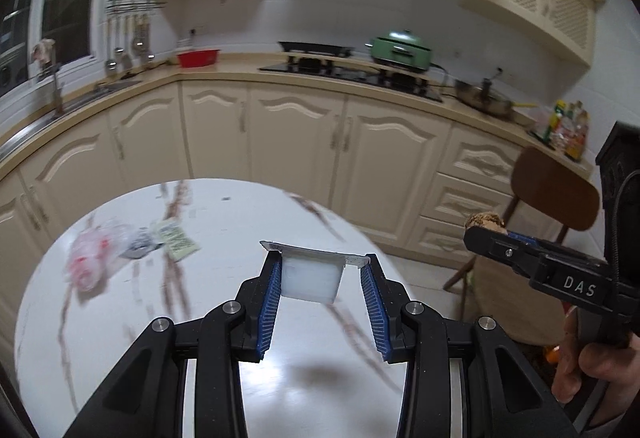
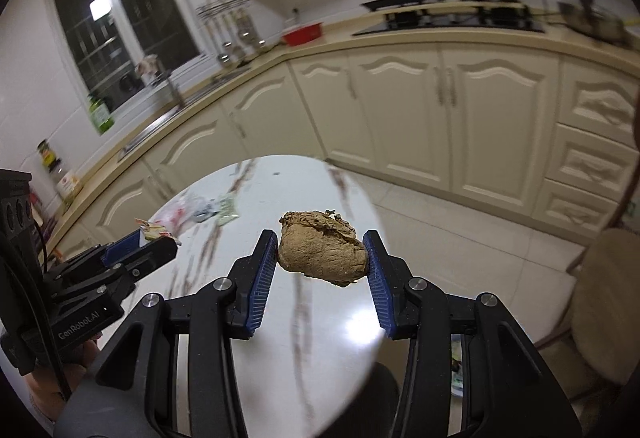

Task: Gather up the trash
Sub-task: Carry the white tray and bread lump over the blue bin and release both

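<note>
White plastic cup pinched by left gripper fingers; brown crumpled lump pinched by right gripper fingers, both raised above round worktop. Wrappers seen clearly only in left view, near far-left worktop edge; centre bare.

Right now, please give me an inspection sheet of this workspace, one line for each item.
Surface: round white table with dark veining, glossy.
Job's things: white plastic cup with peeled lid, and brown crumpled lump, both lifted off the table.
Clutter: clear plastic bag and small printed packet lie on the table's far left.
Grippers: left tool shut on the cup; right tool shut on the lump.
Cables: black cable runs along the right tool's body.
Surroundings: cream cabinets, stove, green pot, wooden chair.
</note>
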`<state>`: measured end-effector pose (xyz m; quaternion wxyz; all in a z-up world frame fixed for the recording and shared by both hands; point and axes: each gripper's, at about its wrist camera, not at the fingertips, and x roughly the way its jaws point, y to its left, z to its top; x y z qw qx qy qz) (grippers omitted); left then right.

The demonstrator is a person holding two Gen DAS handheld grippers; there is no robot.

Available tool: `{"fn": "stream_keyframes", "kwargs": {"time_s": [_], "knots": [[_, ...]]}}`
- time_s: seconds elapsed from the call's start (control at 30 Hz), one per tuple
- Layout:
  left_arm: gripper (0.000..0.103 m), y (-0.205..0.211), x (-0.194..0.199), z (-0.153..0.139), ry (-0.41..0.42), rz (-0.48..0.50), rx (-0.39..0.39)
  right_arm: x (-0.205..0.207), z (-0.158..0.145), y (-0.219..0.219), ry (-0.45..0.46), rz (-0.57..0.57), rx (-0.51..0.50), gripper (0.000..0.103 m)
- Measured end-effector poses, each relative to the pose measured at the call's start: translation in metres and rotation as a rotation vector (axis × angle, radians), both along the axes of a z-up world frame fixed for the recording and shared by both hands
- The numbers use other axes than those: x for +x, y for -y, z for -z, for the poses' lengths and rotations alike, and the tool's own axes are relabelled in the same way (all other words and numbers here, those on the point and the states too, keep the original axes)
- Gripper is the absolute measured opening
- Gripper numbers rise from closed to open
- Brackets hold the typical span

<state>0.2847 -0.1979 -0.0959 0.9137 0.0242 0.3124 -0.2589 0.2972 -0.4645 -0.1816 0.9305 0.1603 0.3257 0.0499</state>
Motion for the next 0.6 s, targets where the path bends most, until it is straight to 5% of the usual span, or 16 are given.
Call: {"fn": "stream_keyframes", "kwargs": {"time_s": [0.37, 0.6], "knots": [[0.036, 0.155, 0.011, 0.047, -0.131, 0.238, 0.052, -0.051, 0.074, 0.141, -0.163, 0.284, 0.069, 0.042], [0.036, 0.232, 0.027, 0.095, -0.241, 0.34, 0.127, -0.055, 0.14, 0.199, -0.287, 0.364, 0.128, 0.042]]}}
